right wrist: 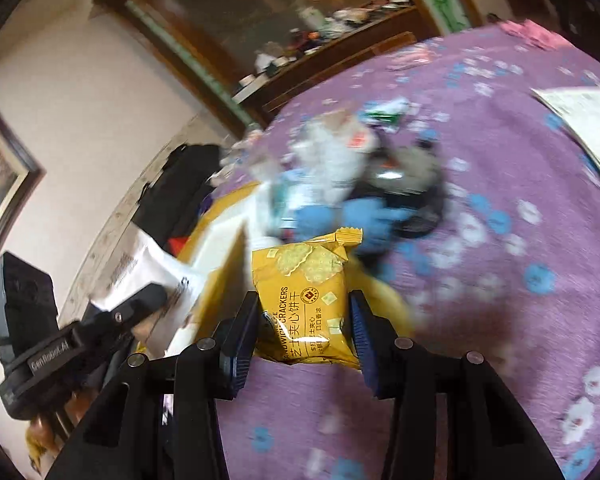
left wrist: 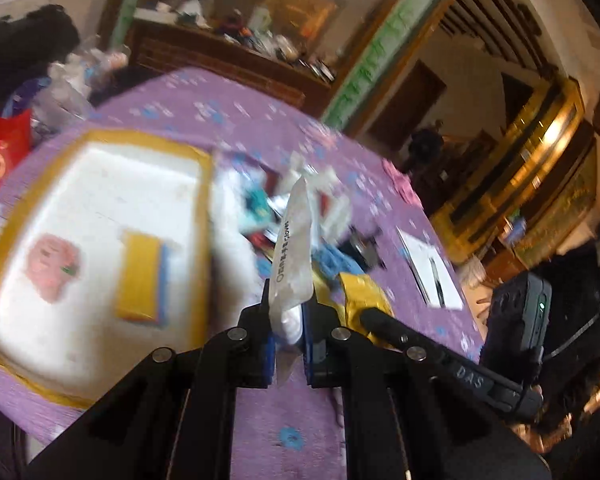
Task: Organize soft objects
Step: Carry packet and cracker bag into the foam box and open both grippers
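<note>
My left gripper (left wrist: pixel 290 308) is shut on a clear plastic packet of white gloves (left wrist: pixel 294 240), which stands up from the jaws above the purple tablecloth (left wrist: pixel 260 128). My right gripper (right wrist: pixel 303 320) is shut on a yellow packet of sandwich crackers (right wrist: pixel 304 292), lifted off the cloth. That same cracker packet (left wrist: pixel 360 296) appears in the left wrist view just right of the gloves. A blurred pile of soft things (right wrist: pixel 340 168) lies beyond, with a blue cloth (right wrist: pixel 364 216) at its near edge. A yellow-rimmed white tray (left wrist: pixel 100 184) at the left holds a pink item (left wrist: pixel 52 264) and a yellow-and-blue sponge (left wrist: pixel 142 280).
A white paper sheet (left wrist: pixel 428 268) lies right of the pile, and a pink item (left wrist: pixel 400 180) sits near the table's far edge. A red bag (left wrist: pixel 0 152) and dark bags stand off the table's left side. A cluttered wooden sideboard (left wrist: pixel 228 52) stands behind.
</note>
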The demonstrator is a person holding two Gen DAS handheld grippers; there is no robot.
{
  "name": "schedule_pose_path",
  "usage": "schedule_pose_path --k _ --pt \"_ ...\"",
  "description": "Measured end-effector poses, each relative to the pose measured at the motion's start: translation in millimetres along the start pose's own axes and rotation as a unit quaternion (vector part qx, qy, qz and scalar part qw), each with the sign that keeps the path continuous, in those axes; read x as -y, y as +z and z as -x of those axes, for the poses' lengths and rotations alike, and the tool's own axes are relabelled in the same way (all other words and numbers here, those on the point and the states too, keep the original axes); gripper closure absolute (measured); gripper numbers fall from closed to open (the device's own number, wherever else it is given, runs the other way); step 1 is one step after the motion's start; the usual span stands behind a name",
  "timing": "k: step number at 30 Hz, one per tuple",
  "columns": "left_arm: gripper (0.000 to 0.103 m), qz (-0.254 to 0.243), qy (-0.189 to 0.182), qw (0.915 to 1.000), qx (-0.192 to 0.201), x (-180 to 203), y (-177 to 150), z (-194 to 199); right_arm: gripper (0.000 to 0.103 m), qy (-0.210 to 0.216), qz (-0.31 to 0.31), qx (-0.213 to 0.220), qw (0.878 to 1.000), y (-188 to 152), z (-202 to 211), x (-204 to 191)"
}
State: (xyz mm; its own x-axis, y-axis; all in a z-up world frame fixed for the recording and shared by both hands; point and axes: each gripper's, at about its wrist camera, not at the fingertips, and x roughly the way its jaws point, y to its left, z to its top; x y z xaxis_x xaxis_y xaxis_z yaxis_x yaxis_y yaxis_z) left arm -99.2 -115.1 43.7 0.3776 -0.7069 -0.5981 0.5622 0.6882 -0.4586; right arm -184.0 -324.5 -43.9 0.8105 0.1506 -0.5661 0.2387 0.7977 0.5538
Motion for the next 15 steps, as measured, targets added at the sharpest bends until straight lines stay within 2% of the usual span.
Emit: schedule_pose_path --k 5,9,15 --pt "0.095 0.027 0.040 0.9983 0.032 -37 16 10 0.059 0.040 0.040 -0.020 0.998 9 -26 -47" --pt "0.095 0.056 0.066 0.9953 0.043 -67 19 12 0.059 0.042 0.074 -0.040 0.996 11 -56 -80" --pt "0.095 0.084 0.095 0.9913 0.034 -103 24 2 0.059 0.036 0.097 -0.067 0.992 19 -103 -108"
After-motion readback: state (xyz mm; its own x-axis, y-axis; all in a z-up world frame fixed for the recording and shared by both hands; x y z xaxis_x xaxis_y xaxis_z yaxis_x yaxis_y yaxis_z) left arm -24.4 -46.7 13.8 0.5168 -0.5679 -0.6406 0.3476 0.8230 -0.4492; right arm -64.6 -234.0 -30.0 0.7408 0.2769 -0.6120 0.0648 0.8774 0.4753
